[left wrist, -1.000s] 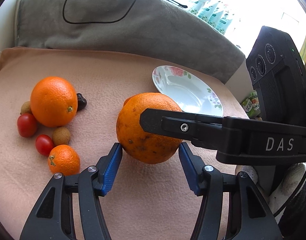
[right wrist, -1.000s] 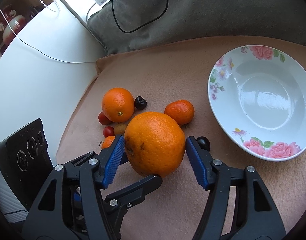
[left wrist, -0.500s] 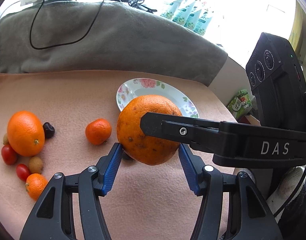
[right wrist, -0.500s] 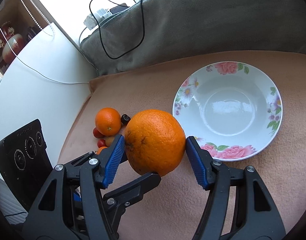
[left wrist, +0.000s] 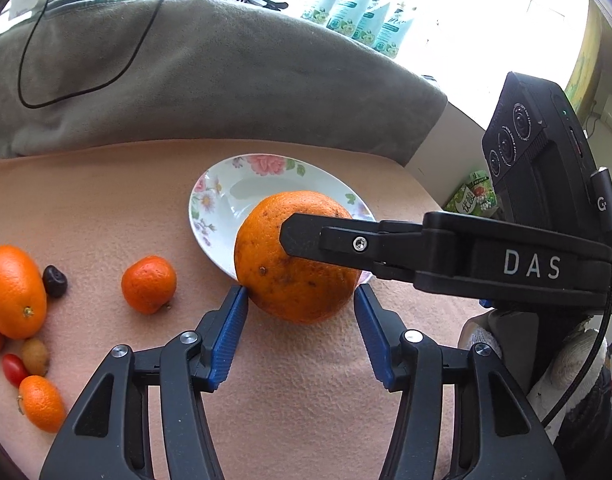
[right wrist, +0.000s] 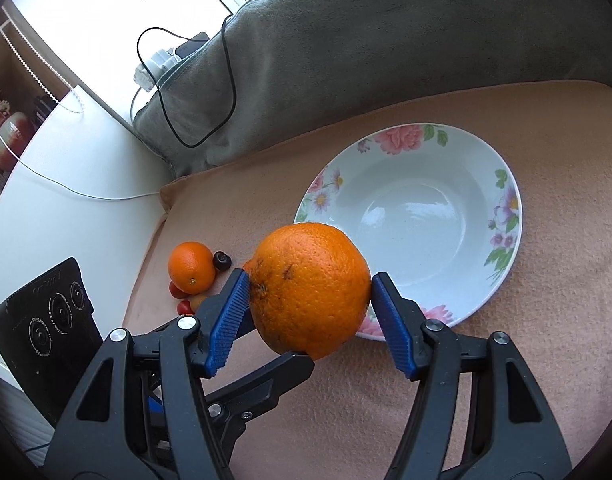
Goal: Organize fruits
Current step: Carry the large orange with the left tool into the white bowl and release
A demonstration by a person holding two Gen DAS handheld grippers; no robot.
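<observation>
A large orange (right wrist: 310, 290) is held above the peach cloth between both grippers. My right gripper (right wrist: 310, 300) is shut on it by its sides. My left gripper (left wrist: 300, 300) also touches it from the near side in the left wrist view (left wrist: 294, 268). The floral white plate (right wrist: 502, 184) lies just beyond the orange; it also shows in the left wrist view (left wrist: 210, 200). To the left lie another orange (left wrist: 14, 292), a mandarin (left wrist: 148, 284), a small mandarin (left wrist: 42, 402), cherry tomatoes (left wrist: 14, 368), a brown kiwi berry (left wrist: 36, 356) and a dark fruit (left wrist: 55, 280).
A grey cushion (left wrist: 186, 80) with a black cable (left wrist: 66, 92) lies behind the cloth. The white surface (right wrist: 66, 200) and a power strip (right wrist: 154, 64) are at the left. Green packets (left wrist: 358, 16) stand at the back. The cloth's right edge (left wrist: 418, 196) drops off.
Both grippers have carried the large orange up and to the right, from beside the fruit pile to the plate's near rim. The other fruit has not moved.
</observation>
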